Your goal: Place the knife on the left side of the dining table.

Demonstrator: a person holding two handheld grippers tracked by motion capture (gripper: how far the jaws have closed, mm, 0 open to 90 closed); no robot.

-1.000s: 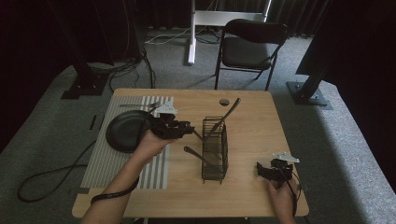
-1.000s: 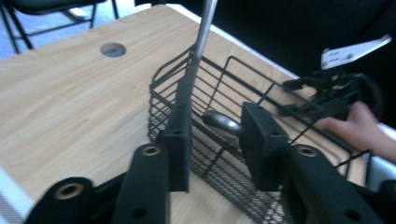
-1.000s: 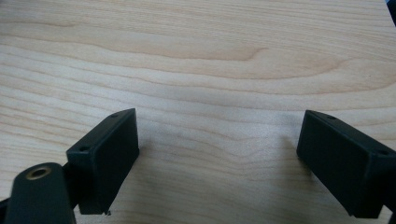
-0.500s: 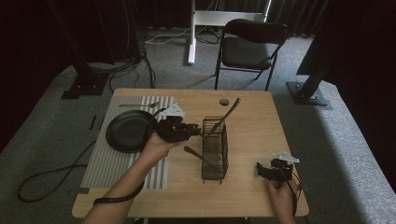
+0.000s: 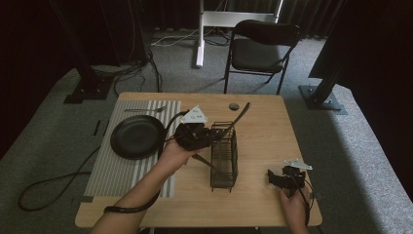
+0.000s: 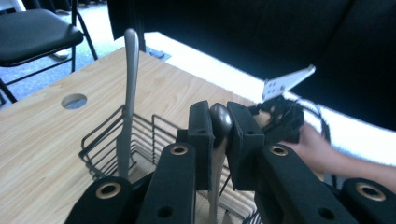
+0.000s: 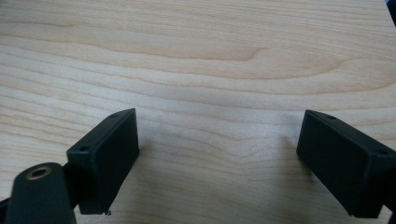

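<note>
My left gripper [image 6: 220,122] is shut on the rounded end of a metal utensil handle [image 6: 218,140]; its jaws have just been closing on it. In the high view the left gripper [image 5: 210,138] hovers by the left rim of a black wire basket [image 5: 225,161], and the held utensil [image 5: 203,161] hangs down beside it. Another long utensil [image 6: 127,88] stands tilted in the basket [image 6: 100,151], with its end rising over the far rim [image 5: 241,115]. My right gripper [image 7: 217,140] rests open on bare wood near the table's front right corner [image 5: 272,178].
A black plate [image 5: 137,137] lies on a striped placemat [image 5: 127,171] at the left, with a utensil [image 5: 143,110] above it. A round hole [image 5: 234,106] sits near the table's far edge. A chair [image 5: 260,51] stands behind the table.
My left hand has moved right and up toward the wire basket, carrying the utensil. The right gripper has stayed put.
</note>
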